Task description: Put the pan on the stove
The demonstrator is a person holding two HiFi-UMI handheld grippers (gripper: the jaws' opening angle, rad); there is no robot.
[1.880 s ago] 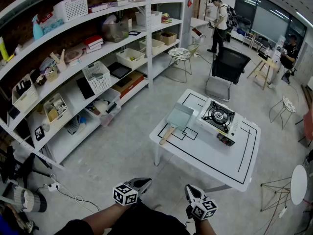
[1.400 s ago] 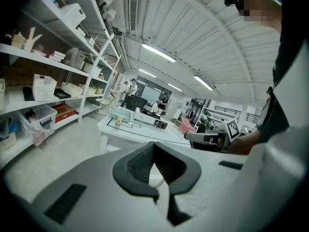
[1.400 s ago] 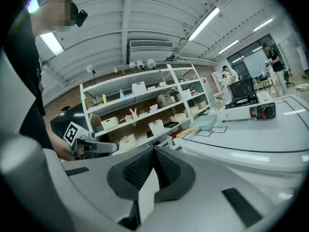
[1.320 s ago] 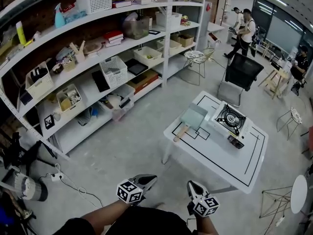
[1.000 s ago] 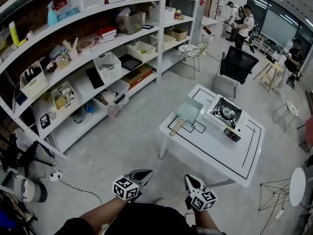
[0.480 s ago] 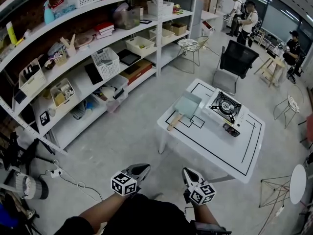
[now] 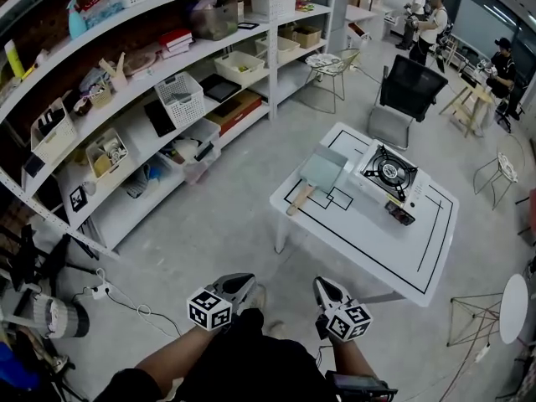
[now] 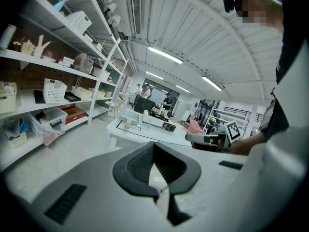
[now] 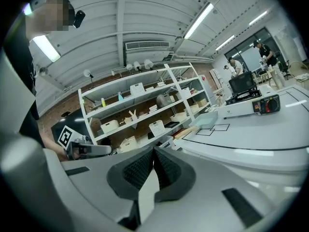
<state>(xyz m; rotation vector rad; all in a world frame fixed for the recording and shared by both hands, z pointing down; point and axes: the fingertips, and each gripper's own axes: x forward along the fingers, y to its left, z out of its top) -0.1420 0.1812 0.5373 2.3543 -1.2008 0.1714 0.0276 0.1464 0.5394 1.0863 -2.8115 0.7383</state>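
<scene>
A pale green square pan (image 7: 322,169) with a wooden handle lies on the white table (image 7: 394,249), just left of the portable gas stove (image 7: 390,177). The pan (image 9: 212,119) and stove (image 9: 248,106) also show far off in the right gripper view, and the pan (image 8: 128,120) small in the left gripper view. My left gripper (image 7: 243,282) and right gripper (image 7: 322,286) hang low near the person's body, well short of the table. Both are shut with nothing between the jaws.
Long white shelves (image 7: 126,132) with baskets and boxes run along the left. A black office chair (image 7: 405,95) and a wire stool (image 7: 328,67) stand behind the table. People (image 7: 431,19) are at the far back. Bare concrete floor (image 7: 226,216) lies between me and the table.
The view has swung and the table has come slightly nearer; both grippers stay low and shut in front of the body.
</scene>
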